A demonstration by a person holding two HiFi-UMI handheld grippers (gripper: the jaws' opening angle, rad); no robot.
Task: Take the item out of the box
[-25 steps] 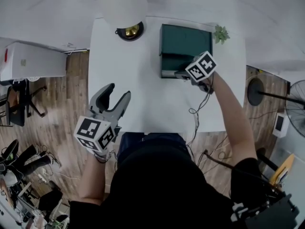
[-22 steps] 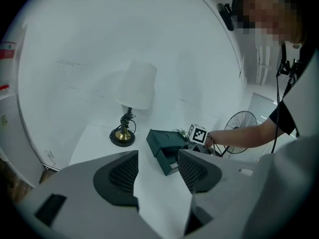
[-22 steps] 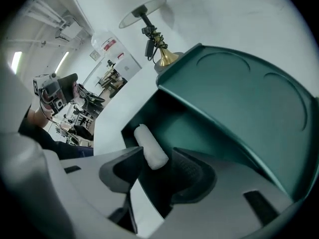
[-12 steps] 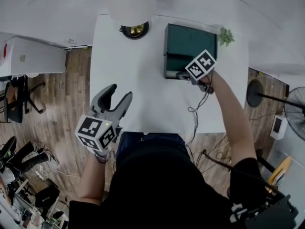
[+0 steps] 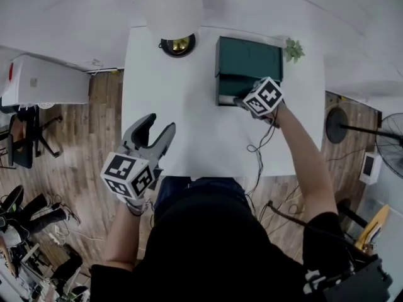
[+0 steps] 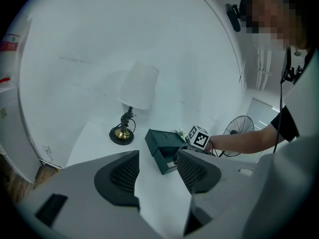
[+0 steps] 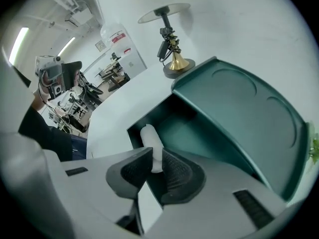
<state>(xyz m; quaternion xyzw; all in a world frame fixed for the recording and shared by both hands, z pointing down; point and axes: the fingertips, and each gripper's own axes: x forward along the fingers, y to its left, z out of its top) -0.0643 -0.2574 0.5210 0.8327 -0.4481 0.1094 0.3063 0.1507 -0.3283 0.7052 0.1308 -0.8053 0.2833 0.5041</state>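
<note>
Head view: my right gripper [image 5: 241, 101] dips into the green box [image 5: 249, 55]; my left gripper [image 5: 157, 126] hovers well apart. Left gripper view: jaws wide, just narrowed slightly, empty. Right gripper view: jaws, just closing, pinch the white roll [image 7: 149, 136], lying lengthwise ahead inside the box.

Bright, even overhead light – soft shadows; fisheye bending at gripper-view edges, near gripper bodies blurred.

Dark green box [image 5: 249, 56]; seemingly white item [image 7: 149, 139].

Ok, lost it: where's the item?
Right gripper view: item inside the box, at its left edge, between the right gripper's jaws, which have just been closing.
</note>
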